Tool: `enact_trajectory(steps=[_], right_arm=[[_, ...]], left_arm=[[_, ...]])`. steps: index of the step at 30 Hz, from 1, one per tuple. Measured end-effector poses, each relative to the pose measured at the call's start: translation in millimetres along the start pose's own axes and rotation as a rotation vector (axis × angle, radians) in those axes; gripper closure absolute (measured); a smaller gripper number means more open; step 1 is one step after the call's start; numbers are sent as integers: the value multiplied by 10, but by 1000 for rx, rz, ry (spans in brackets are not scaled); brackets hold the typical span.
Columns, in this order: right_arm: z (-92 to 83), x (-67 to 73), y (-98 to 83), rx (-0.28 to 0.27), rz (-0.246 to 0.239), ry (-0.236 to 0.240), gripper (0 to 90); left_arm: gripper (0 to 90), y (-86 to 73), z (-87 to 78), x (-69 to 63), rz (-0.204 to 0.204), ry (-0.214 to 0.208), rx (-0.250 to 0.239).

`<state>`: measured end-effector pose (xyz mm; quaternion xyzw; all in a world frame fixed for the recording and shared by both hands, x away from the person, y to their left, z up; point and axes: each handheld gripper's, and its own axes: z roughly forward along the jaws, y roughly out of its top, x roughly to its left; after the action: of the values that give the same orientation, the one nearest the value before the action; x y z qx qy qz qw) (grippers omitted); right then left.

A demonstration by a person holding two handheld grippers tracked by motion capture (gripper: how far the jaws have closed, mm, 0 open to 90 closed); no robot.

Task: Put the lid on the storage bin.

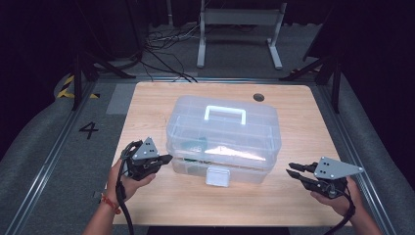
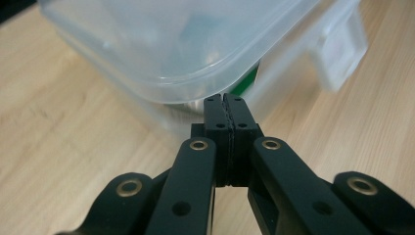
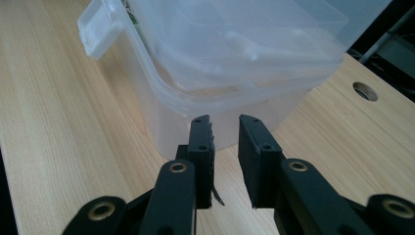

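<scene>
A pale wooden bench (image 1: 147, 98) stands in a dark room, with cables and a metal frame on the floor behind it. Near the bench's left front edge, the left claw (image 1: 166, 158) is clenched with nothing in it, its jaws pressed flat together. Its tip sits just beside the near left corner of the clear plastic box (image 1: 222, 134), close under the lid's rim. The box lies mid-bench with its long axis running left to right, a white handle (image 1: 224, 113) on top and a white latch (image 1: 218, 176) at the middle of its near face. Farther right, the right claw (image 1: 292, 169) is released, its jaws parted a little and empty. It points at the box's near right corner from a short way off. The left claw is the nearer of the two; the latch lies between them, so either must swing inward to reach it.
</scene>
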<state>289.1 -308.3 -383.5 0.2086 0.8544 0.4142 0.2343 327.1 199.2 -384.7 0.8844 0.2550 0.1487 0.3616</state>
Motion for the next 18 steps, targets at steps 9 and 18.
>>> enact_trajectory(steps=[9, 18], right_arm=[[-7, 4, -44, 46, -23, -32, 709], [-39, -70, -335, 106, -21, -81, 611]], left_arm=[[800, -257, -42, -107, -33, 28, 20], [650, -591, 135, -231, -13, 46, 114]])
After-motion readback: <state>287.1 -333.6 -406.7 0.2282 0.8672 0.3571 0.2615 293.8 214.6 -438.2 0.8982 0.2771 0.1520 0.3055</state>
